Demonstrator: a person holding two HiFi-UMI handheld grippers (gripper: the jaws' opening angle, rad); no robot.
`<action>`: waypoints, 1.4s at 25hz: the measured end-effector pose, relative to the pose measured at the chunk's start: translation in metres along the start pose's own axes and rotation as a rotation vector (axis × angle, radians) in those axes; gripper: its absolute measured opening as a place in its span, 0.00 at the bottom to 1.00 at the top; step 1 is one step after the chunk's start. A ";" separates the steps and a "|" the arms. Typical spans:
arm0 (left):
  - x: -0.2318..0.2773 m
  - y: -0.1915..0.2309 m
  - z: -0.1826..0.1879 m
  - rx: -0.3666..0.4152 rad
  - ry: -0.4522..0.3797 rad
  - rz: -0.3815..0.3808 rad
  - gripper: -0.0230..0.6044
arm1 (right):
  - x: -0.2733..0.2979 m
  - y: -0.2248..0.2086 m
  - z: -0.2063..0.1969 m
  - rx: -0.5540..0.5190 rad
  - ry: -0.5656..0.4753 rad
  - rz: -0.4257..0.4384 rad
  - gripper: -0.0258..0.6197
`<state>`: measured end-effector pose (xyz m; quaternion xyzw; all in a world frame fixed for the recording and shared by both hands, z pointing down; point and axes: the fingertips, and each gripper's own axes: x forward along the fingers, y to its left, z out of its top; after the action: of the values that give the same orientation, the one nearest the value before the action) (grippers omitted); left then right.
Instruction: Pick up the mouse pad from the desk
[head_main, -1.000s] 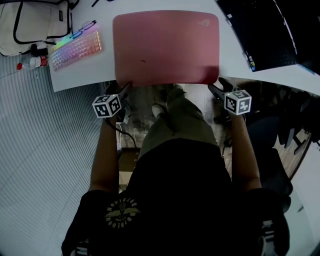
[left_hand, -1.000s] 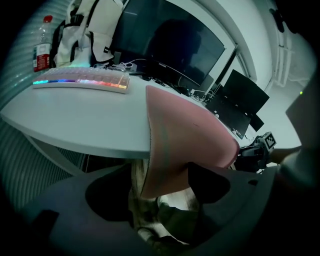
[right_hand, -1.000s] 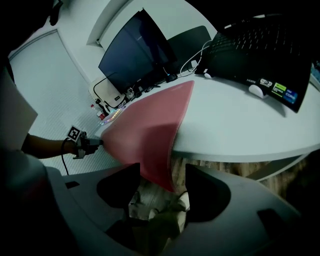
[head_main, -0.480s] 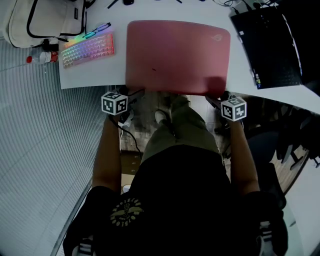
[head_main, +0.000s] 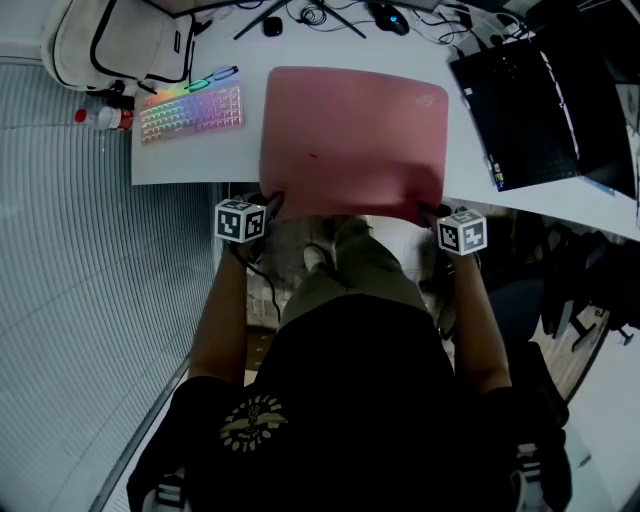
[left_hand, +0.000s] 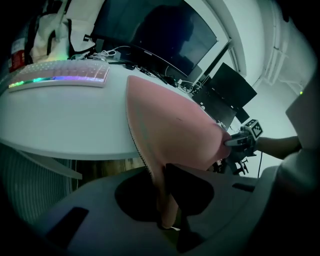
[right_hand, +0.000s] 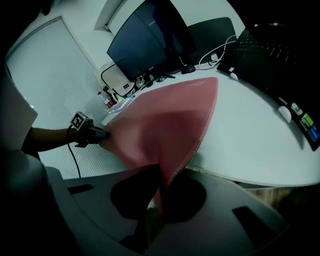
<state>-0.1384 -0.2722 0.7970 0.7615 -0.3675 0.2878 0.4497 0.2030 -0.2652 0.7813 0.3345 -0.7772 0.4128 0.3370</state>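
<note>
A large pink mouse pad (head_main: 355, 140) lies on the white desk (head_main: 185, 160), its near edge overhanging the desk front. My left gripper (head_main: 272, 203) is at the pad's near left corner and my right gripper (head_main: 428, 210) at the near right corner. The jaws of both are closing with the pad's edge between them. In the left gripper view the pad (left_hand: 175, 130) runs down into the left gripper (left_hand: 165, 200), pinched between the pads. The right gripper view shows the pad (right_hand: 160, 125) clamped in the right gripper (right_hand: 157, 192) the same way.
A backlit keyboard (head_main: 192, 112), glasses (head_main: 212, 78), a bottle (head_main: 100, 117) and a white bag (head_main: 125, 45) sit left of the pad. A black laptop (head_main: 540, 105) lies to the right. Cables (head_main: 320, 15) run behind. A monitor (left_hand: 155, 40) stands at the back.
Both grippers went forward to the pad's near corners and their jaws came together on it. The pad's near edge now bends up off the desk front.
</note>
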 end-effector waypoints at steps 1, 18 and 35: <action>-0.003 -0.001 0.001 0.000 -0.002 0.016 0.12 | -0.003 0.003 0.004 0.001 0.000 -0.012 0.07; -0.074 -0.047 0.055 0.047 -0.165 -0.001 0.07 | -0.070 0.056 0.073 -0.081 -0.156 -0.110 0.07; -0.180 -0.096 0.141 0.175 -0.474 -0.035 0.07 | -0.171 0.107 0.136 -0.153 -0.405 -0.139 0.07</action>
<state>-0.1462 -0.3131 0.5526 0.8499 -0.4233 0.1240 0.2882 0.1780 -0.2954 0.5408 0.4367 -0.8332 0.2528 0.2260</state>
